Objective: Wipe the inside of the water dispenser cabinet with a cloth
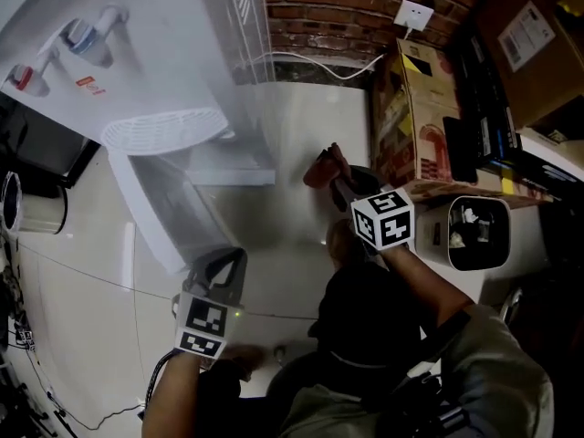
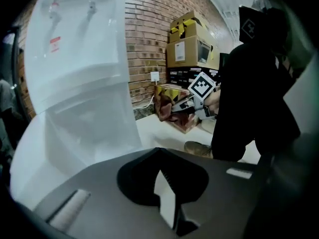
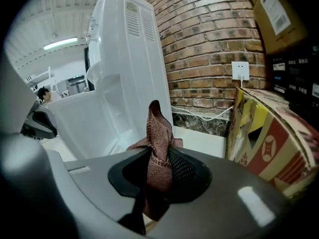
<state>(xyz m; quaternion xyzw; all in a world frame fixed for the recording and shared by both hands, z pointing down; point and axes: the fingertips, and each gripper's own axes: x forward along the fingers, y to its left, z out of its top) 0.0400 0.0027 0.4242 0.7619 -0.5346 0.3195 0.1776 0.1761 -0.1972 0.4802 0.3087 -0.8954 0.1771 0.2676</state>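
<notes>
Wiping looks not yet begun: right hand-held gripper [image 1: 334, 177] is clamped on the brown cloth [image 3: 157, 146], right of the water dispenser cabinet [image 1: 230, 164] and apart from it; left hand-held gripper [image 1: 230, 261], nearer, is closed and empty.

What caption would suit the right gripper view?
Right gripper clamps a brown cloth, facing the white water dispenser beside a brick wall.

Our right gripper [image 1: 339, 188] reaches forward on an outstretched forearm, to the right of the water dispenser [image 1: 137, 71], fingers clamped on a brown cloth [image 3: 158, 133]. Our left gripper [image 1: 225, 267] hangs nearer us, before the dispenser, fingers together, empty.
</notes>
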